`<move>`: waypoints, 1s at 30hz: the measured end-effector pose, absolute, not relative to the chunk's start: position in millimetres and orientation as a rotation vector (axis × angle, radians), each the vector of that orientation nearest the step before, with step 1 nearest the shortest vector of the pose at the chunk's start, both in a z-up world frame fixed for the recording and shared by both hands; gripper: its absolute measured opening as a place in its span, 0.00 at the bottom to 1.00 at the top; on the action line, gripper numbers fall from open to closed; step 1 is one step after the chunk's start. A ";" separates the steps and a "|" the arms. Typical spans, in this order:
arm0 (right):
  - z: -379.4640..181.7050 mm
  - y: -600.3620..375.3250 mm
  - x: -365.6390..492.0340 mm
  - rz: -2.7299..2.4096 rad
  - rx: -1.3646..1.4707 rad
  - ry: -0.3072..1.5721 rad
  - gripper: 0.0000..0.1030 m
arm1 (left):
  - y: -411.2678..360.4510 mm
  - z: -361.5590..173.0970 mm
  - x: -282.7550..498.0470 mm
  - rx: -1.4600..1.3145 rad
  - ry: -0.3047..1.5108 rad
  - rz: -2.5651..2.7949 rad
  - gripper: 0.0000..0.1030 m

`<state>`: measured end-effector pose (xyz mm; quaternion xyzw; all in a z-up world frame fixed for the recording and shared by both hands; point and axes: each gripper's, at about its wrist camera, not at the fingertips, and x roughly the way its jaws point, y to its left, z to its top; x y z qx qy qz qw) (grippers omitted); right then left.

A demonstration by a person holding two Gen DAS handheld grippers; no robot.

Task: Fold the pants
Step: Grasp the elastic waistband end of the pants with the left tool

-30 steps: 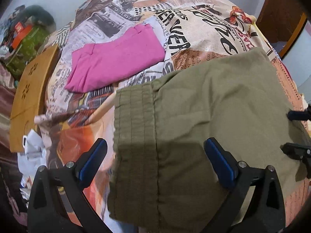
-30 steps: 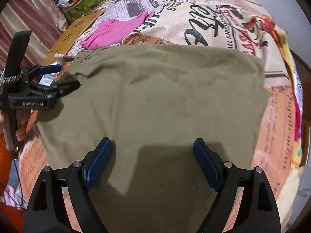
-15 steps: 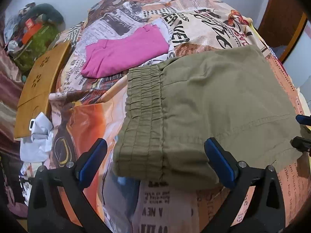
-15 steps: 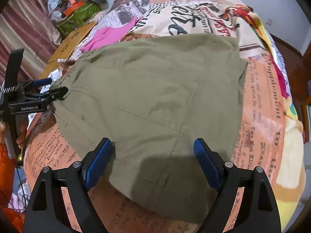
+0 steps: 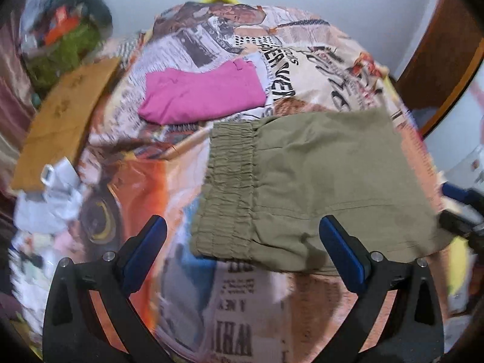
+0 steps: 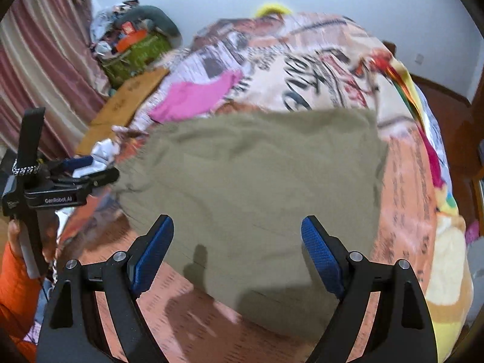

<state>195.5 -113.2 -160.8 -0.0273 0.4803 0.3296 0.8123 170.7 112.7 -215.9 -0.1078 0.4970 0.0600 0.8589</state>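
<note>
Olive green pants lie folded flat on the newspaper-print bedspread, elastic waistband to the left. They also show in the right wrist view. My left gripper is open and empty, above the near edge of the waistband. My right gripper is open and empty, above the near edge of the pants. The left gripper shows at the left of the right wrist view. The right gripper shows blurred at the right edge of the left wrist view.
A folded pink garment lies on the bedspread beyond the pants. A wooden board and a heap of clutter sit at the left. A striped curtain hangs left; a wooden door stands right.
Both grippers have drawn back and up from the pants, so more of the bedspread shows in front. The pants stay flat where they lay.
</note>
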 end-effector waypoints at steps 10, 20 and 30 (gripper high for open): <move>-201.8 -74.6 203.6 0.740 -0.146 1.157 0.82 | 130.0 -241.6 156.7 -0.518 1.140 0.008 0.99; -211.1 -73.2 197.3 0.773 -0.180 1.172 0.85 | 118.7 -263.9 165.8 -0.723 1.207 -0.162 0.99; -213.8 -73.7 195.7 0.798 -0.175 1.174 0.89 | 142.9 -287.0 193.1 -1.002 1.158 -0.201 0.99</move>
